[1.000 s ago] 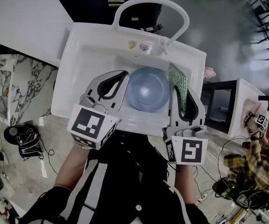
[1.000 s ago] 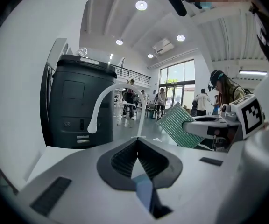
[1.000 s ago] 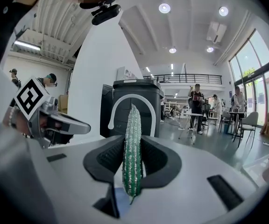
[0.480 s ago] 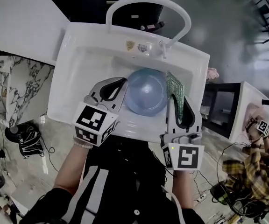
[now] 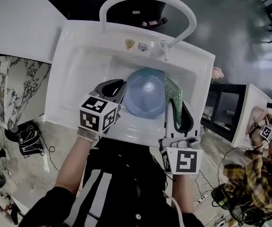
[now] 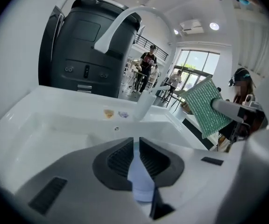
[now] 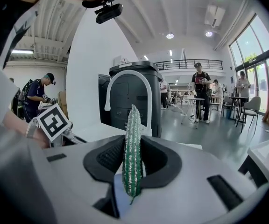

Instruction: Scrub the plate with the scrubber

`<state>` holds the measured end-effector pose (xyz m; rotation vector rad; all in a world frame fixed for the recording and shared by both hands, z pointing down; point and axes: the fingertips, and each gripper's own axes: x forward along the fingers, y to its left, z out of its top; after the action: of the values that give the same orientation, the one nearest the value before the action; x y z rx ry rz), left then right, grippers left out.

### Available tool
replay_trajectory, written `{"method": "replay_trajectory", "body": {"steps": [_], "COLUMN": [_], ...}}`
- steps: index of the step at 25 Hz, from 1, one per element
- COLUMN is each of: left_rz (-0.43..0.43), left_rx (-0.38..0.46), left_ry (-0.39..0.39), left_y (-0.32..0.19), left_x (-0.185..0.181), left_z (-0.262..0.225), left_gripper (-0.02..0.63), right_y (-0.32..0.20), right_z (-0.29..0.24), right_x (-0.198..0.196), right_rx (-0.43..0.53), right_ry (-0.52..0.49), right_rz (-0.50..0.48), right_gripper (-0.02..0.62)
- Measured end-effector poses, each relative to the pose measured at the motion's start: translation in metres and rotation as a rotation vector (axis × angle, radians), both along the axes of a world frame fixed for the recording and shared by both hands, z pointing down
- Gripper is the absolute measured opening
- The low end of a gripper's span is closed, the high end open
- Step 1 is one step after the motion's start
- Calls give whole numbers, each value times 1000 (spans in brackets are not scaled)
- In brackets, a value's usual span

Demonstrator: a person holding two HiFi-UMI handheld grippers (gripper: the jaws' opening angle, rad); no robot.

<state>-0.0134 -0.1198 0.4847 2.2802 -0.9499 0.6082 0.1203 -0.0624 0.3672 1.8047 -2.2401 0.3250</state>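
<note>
Over the white sink (image 5: 79, 74), our left gripper (image 5: 119, 91) steadies the blue plate (image 5: 145, 92) by its left rim, jaws now opening around it. Our right gripper (image 5: 175, 105) clamps the green scrubber (image 5: 173, 94) edge-on beside the plate's right rim, seemingly poised to scrub.

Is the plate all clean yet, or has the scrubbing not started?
Done: the right gripper is shut on the green scrubber, and the blue plate is over the sink.
In hand: the plate's rim is between the left gripper's jaws, which are opening; the scrubber stands at its right edge.
Left: the scrubbing itself. No suds or wiped patches show.
</note>
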Motion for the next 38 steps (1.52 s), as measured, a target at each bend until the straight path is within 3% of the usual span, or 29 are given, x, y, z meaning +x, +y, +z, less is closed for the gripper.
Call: {"method": "replay_trajectory", "body": {"steps": [5,12,22,38], "left_rz": [-33,-48,-56,-150], "left_rx": [-105,-191,-308,-425], "left_ry": [-38,-138,-220,-288], "left_y": [0,2,11,12], "left_x": [-2,-3,-2,-5], "left_z": [41,97,151,198], "left_gripper": [69,107,115,118], "right_y": [-3,-6,-7,-1], "right_z": [10,24,39,52], "right_x": [2,2,6,12], "right_rx": [-22,-50,-82,-116], "right_ry": [-1,-6,-7,-16], "right_rz": [-8,-22,-29,-17], "right_gripper": [95,95,95,95]}}
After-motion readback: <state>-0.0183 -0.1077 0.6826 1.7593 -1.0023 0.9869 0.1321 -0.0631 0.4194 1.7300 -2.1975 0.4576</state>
